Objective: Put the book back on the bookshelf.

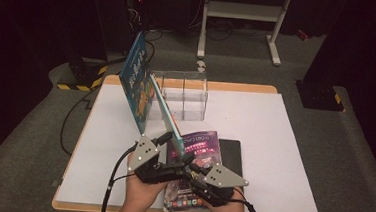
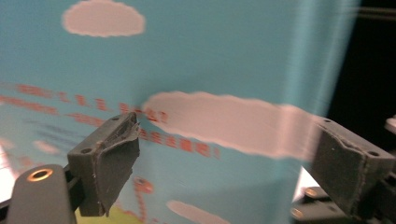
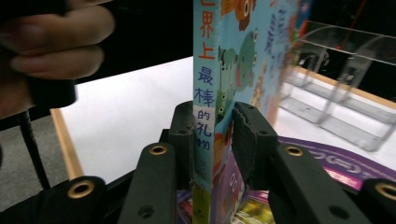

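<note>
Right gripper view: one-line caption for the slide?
Right gripper fingers clamp the spine of an upright blue picture book above a purple magazine.

Left tool [image 1: 166, 143]: black two-jaw tool topped by a grey three-cornered plate; jaws spread wide apart, nothing clamped between them.
Right tool [image 3: 213, 135]: black two-jaw tool, jaws pressed together on a thin upright edge.
Hands: both enter from the near edge, close together, each gripping its tool.

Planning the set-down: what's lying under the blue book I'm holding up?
Under the blue book, a purple magazine lies flat on the white table, over a black pad. The right gripper clamps the book's spine. The hands hide the magazine's near end.
</note>
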Motion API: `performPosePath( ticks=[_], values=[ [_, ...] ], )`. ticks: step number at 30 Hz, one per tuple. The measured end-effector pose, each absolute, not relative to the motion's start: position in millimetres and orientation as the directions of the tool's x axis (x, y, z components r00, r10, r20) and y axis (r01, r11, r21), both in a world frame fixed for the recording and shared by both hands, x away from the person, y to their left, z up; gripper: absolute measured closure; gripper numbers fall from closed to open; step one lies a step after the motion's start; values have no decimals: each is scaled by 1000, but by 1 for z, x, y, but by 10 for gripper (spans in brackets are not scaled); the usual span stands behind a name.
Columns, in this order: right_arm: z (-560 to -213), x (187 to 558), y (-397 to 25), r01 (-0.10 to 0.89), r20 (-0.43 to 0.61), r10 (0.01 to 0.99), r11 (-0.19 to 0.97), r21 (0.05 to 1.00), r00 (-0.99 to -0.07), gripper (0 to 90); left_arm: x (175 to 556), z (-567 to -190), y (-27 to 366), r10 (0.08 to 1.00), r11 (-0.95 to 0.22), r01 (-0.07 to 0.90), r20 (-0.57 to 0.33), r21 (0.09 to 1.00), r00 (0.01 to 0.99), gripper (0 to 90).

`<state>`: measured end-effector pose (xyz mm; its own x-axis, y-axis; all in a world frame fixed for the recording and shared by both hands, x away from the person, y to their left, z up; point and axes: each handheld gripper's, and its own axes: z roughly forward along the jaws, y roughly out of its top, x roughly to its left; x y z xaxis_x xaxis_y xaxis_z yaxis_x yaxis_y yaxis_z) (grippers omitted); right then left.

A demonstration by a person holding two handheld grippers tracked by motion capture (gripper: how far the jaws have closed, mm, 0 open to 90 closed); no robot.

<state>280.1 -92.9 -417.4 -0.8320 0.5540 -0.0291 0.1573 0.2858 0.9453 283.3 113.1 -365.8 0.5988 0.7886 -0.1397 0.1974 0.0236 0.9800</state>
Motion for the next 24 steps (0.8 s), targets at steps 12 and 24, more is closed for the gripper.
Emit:
performPosePath(
  ticks=[12, 24],
  values=[
    [-414, 264, -125, 113, -26, 510, 240, 964, -860, 558, 278, -369, 125, 790, -24, 195, -101, 980, 605, 268],
    [-444, 300, -191, 305, 168, 680, 86, 948, -714, 566, 272, -375, 148, 811, -32, 205, -94, 978, 577, 439]
  ],
)
